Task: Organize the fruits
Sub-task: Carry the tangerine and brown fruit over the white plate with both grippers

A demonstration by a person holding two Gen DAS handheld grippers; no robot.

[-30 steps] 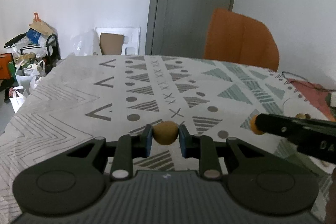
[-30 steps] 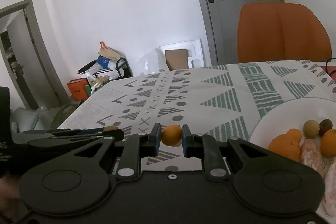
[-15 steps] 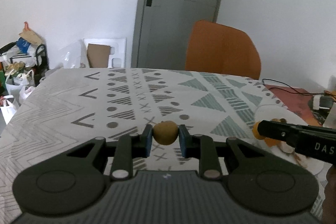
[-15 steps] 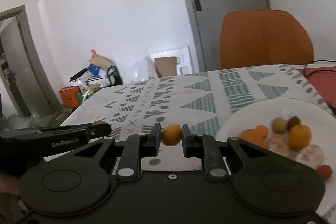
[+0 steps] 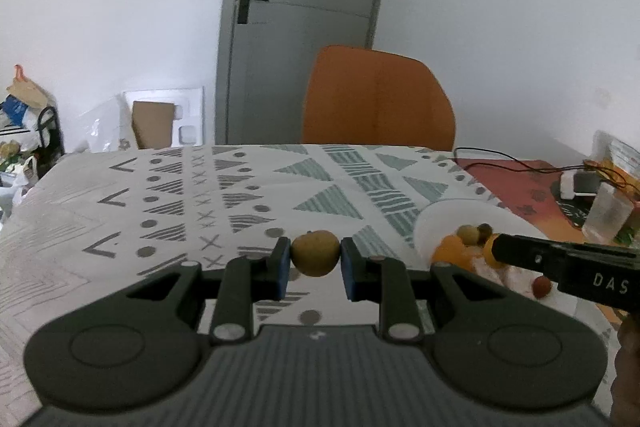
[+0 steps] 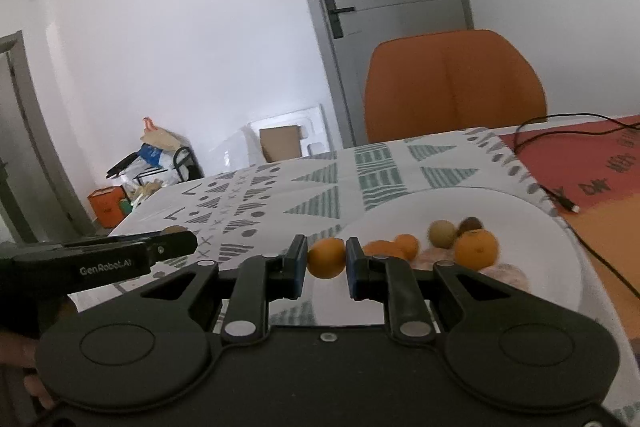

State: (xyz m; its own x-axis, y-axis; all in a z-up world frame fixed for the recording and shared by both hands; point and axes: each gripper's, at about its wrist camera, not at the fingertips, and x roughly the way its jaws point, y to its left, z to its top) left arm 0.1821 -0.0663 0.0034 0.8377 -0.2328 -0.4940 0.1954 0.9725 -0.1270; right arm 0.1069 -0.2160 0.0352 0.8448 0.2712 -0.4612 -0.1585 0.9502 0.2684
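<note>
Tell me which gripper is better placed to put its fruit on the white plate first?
Right, probably. The right gripper holds a small orange just beside the plate rim, while the left gripper, holding a brownish fruit, sits farther out over the tablecloth.

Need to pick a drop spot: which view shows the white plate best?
The right wrist view: the white plate shows most of its rim and piled fruit. The left wrist view catches only part of it, cut off by the right gripper.
</note>
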